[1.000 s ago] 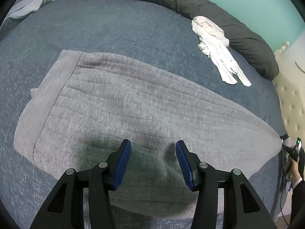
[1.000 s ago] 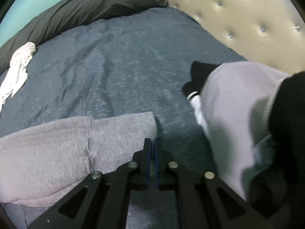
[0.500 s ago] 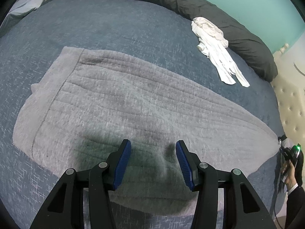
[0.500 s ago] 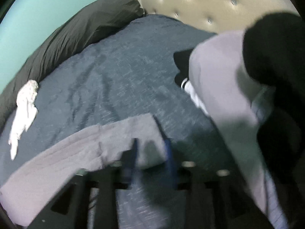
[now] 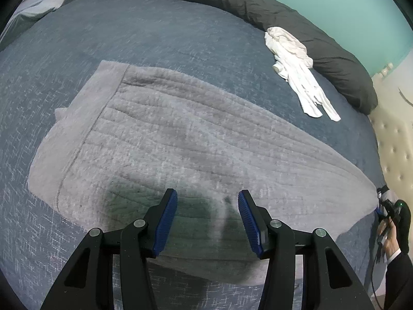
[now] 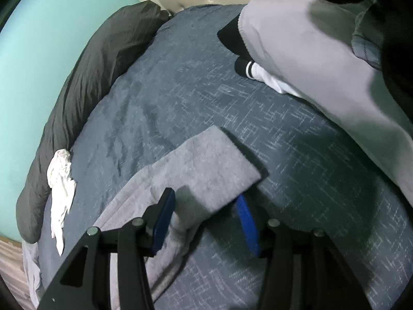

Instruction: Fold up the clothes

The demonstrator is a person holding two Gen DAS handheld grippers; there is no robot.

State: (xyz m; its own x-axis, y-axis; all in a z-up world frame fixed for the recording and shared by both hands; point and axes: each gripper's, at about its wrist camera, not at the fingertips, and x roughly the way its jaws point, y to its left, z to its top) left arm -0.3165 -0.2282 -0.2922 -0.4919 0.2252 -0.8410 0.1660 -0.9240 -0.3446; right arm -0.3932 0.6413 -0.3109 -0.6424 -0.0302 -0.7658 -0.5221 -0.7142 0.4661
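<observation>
A grey knit garment (image 5: 180,139) lies spread flat on the blue bedspread (image 5: 155,31). My left gripper (image 5: 207,217) hovers open over its near edge, nothing between its blue pads. In the right wrist view the garment's narrow cuff end (image 6: 206,165) lies across my right gripper (image 6: 205,199). Its jaws are opening; the cloth drapes loosely between them and covers part of the right pad, with no pad pressing on it. The right gripper (image 5: 384,204) also shows small at the garment's far right tip, held by a hand.
A crumpled white garment (image 5: 296,59) lies near the dark long pillow (image 5: 258,5) at the back. A tufted cream headboard (image 5: 395,139) stands at the right. A person's leg in light trousers (image 6: 309,51) and a black-and-white sock (image 6: 247,64) rest on the bed.
My right gripper went from shut to open and rolled, and the grey cuff now lies loose across it. The left gripper has stayed where it was.
</observation>
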